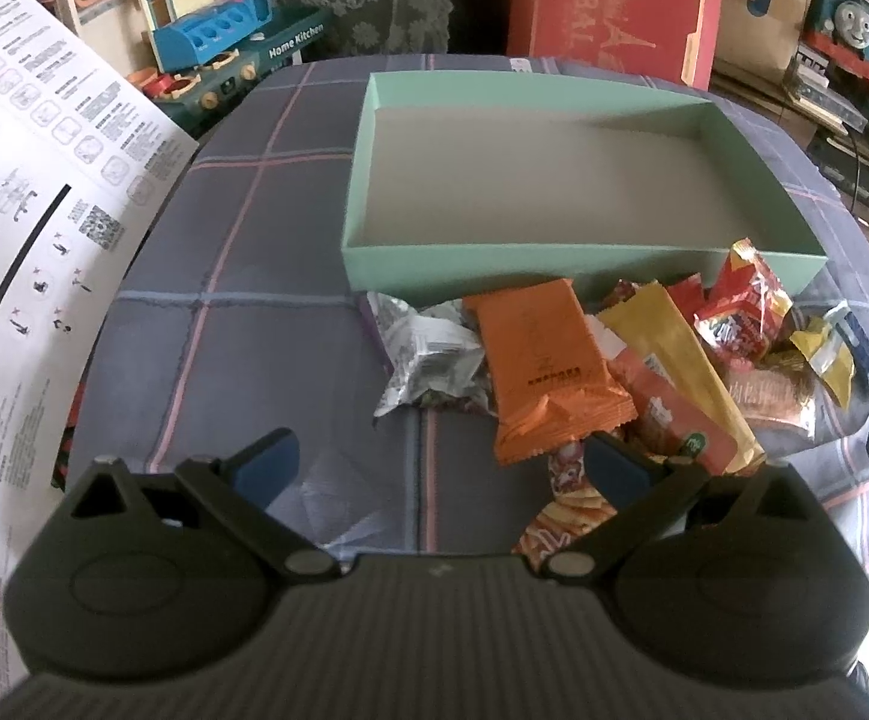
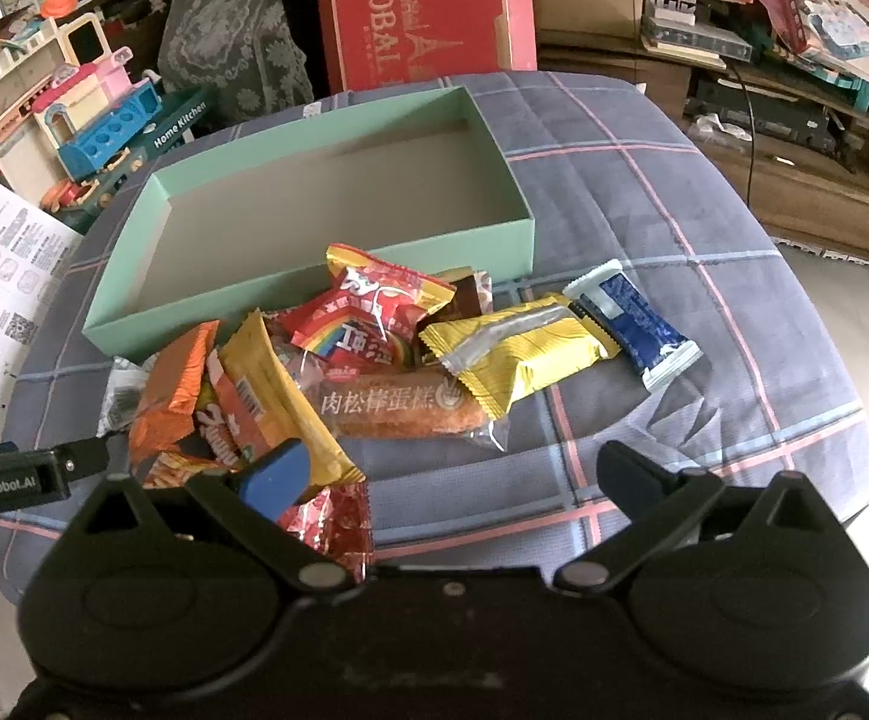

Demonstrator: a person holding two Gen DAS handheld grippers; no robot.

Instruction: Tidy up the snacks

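Observation:
An empty mint-green box (image 1: 464,261) (image 2: 290,306) lies on the plaid cloth. A pile of snack packets lies in front of it: an orange packet (image 1: 545,369), a silver packet (image 1: 428,360), a yellow stick packet (image 1: 674,348), a red packet (image 2: 368,312), a meat-floss cake (image 2: 398,408), a yellow packet (image 2: 518,348) and a blue packet (image 2: 632,318). My left gripper (image 1: 440,468) is open and empty, just short of the pile. My right gripper (image 2: 452,474) is open and empty, near the pile's front.
A white instruction sheet (image 1: 26,192) hangs over the left edge. A red box (image 2: 422,6), a toy kitchen (image 2: 104,120) and a toy train (image 1: 854,18) stand behind the cushion. The left gripper's side (image 2: 8,483) shows at the right wrist view's left edge.

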